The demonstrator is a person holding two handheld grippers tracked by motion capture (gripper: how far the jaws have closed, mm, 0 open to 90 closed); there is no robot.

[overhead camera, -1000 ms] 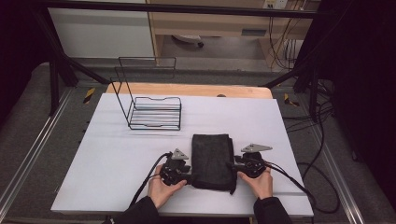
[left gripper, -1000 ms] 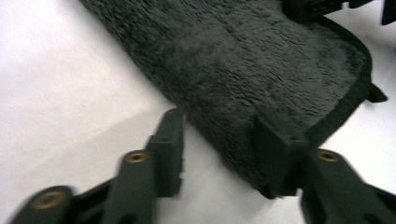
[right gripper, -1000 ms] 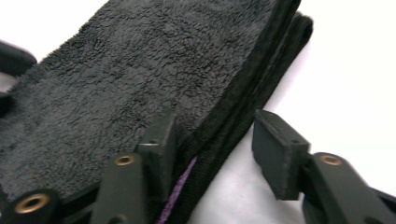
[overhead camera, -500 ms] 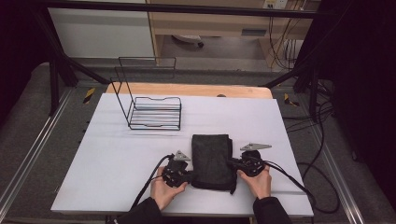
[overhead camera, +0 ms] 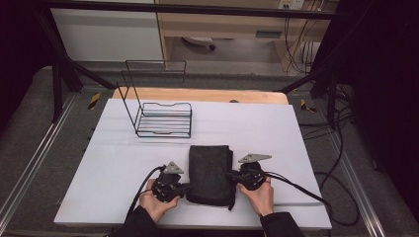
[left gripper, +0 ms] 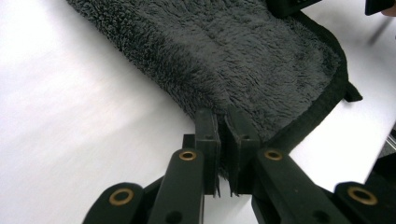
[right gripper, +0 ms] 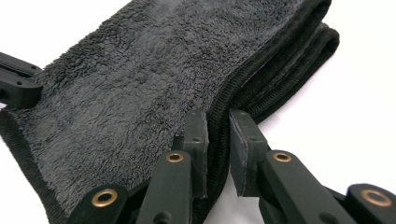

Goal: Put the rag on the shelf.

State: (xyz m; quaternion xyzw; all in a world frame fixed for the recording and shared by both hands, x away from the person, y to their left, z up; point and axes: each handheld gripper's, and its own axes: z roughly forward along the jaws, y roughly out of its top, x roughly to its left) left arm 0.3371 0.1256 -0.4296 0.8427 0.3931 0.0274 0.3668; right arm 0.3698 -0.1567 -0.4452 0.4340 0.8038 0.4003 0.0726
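Dark fleecy towel, folded, lies at the table's near edge, its 2 side hems pinched by the nearly closed left gripper and, seemingly looser, the right gripper, probably to lift it evenly.

The left claw pinches the near edge of the dark fleecy towel on the white table.
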